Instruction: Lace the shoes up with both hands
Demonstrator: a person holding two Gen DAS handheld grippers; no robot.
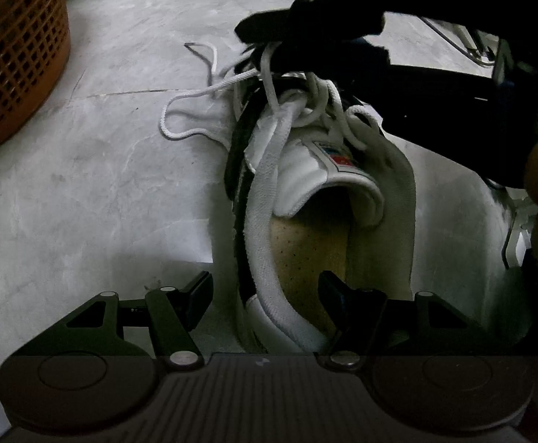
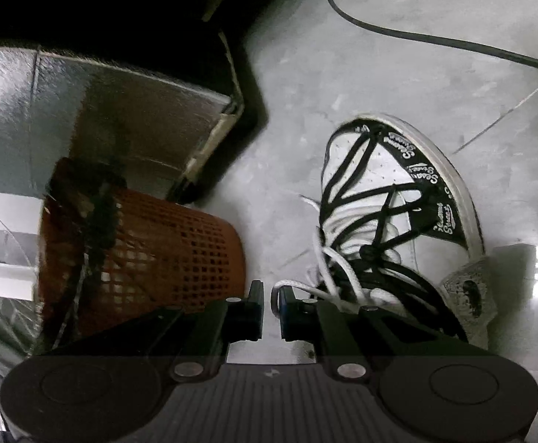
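Sneaker (image 1: 324, 192) centre frame in left wrist view, heel end nearest the camera, toe hidden behind the dark right gripper (image 1: 298, 37) at upper right. White lace (image 2: 328, 269) tangled over the tongue; exact routing hard to read. Left gripper (image 1: 265, 295) about half open, straddling the heel collar, pads not clearly touching it. In right wrist view, right gripper nearly closed, lace loop at the right pad (image 2: 287, 306); actual pinch unclear. Orange mesh basket (image 2: 151, 258) left of frame, cut off.
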